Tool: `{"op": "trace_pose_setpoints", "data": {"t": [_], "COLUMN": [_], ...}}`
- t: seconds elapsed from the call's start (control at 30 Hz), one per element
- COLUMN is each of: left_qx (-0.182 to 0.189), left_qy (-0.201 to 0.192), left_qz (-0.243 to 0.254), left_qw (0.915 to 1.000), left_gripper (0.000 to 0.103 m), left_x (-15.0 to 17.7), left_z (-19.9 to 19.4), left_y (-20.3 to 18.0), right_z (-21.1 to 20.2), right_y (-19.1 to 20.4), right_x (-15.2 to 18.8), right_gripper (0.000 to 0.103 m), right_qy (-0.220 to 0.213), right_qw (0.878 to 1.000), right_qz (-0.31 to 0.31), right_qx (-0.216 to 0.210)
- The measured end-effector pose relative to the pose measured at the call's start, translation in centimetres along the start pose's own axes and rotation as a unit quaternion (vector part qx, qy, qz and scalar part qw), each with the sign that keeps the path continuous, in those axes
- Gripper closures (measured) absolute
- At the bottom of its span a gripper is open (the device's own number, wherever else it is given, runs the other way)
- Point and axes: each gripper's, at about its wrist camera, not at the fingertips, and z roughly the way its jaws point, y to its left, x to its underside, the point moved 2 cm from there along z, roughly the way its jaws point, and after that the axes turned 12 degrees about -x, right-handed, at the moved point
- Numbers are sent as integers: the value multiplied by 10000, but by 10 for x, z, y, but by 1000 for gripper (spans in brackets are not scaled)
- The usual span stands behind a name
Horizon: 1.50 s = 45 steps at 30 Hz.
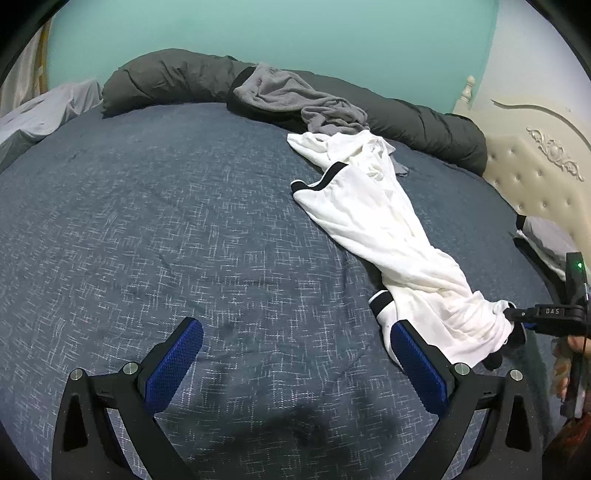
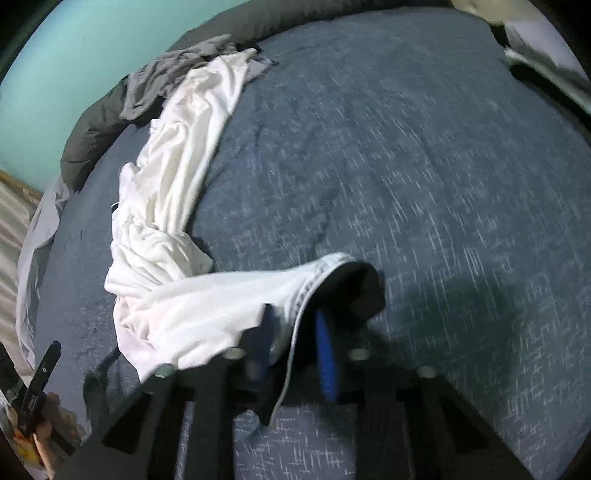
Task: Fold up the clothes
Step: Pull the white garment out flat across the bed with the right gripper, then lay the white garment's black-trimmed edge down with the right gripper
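The left tool [image 1: 295, 369], open and empty, hovers over the bed [image 1: 166, 221]. Right of it, the right tool [image 2: 295, 328] pinches the white garment's [image 1: 388, 229] near end; the garment stretches diagonally away.

Our left gripper [image 1: 295, 354] hovers low over the bed [image 1: 184, 221], jaws spread wide and empty. Our right gripper [image 2: 293, 332], angled steeply down toward the bed, pinches the white garment [image 2: 207, 306].

A home bedroom: a bed with a blue-grey woven cover [image 1: 184, 221], a cream tufted carved headboard [image 1: 535, 173], a rolled dark-grey duvet [image 1: 166, 81], a teal painted wall [image 1: 277, 33].
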Motion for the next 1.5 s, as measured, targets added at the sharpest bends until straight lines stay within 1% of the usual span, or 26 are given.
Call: {"op": "trace_pose_setpoints", "data": {"t": [0.13,0.2,0.33,0.4,0.5,0.57,0.63,0.7,0.73,0.77,0.83,0.87,0.9,0.93,0.97,1.0,1.07,1.27,1.37,1.43,1.5], "left_qx": [-16,-22,-21,-26,-67,-85,-96,-75,-72,-73,-76,-67,-51,-36,-23,-18,-6,122,187,205,203], "left_qy": [17,22,45,45,33,40,60,78,84,88,97,107,117,129,142,148,150,149,175,178,169], "left_qz": [-14,-27,-77,-107,-128,-164,-210,-270,-290,-306,-349,-381,-408,-422,-434,-423,-371,-237,-189,-125,-72], "left_qw": [10000,10000,10000,9999,9999,9998,9997,9996,9995,9995,9993,9992,9991,9990,9990,9990,9992,9995,9995,9996,9996], "left_gripper": [0,0,0,0,0,0,0,0,0,0,0,0,0,0,0,0,0,0,0,0,0], "left_x": [1,1,0,1,1,1,1,1,0,0,-1,-2,-2,-2,-2,-2,-1,1,1,1,2], "left_z": [2,2,3,3,3,4,6,8,8,9,11,12,12,13,14,14,14,11,12,12,12], "left_y": [2,3,7,9,12,15,19,23,25,26,28,29,30,30,29,28,24,14,9,5,2], "right_z": [-13,-18,-10,2,28,42,58,76,82,83,80,76,70,65,62,57,43,2,-3,3,11], "right_y": [25,45,98,128,171,194,211,223,228,229,224,218,212,205,199,194,186,151,147,150,153], "right_x": [-11,-19,-32,-38,-44,-43,-42,-40,-39,-38,-37,-37,-37,-37,-37,-36,-34,-9,14,27,37], "right_gripper": [95,96,97,97,97,97,97,96,96,96,89,80,68,59,45,45,45,45,46,51,62], "right_qy": [-289,-413,-362,-254,-63,46,276,630,749,737,674,629,582,552,561,534,330,-20,87,285,489], "right_qw": [9988,9971,9904,9856,9776,9724,9673,9621,9606,9622,9665,9687,9698,9711,9728,9742,9756,9794,9742,9693,9639], "right_qz": [-397,-614,-1096,-1296,-1602,-1815,-1945,-2038,-2081,-2117,-2043,-1965,-1892,-1831,-1800,-1792,-1862,-1737,-2031,-2227,-2424], "right_qx": [7,-178,-762,-1054,-1363,-1467,-1606,-1696,-1685,-1545,-1397,-1383,-1423,-1426,-1349,-1268,-1115,-1035,-977,-999,-987]}}
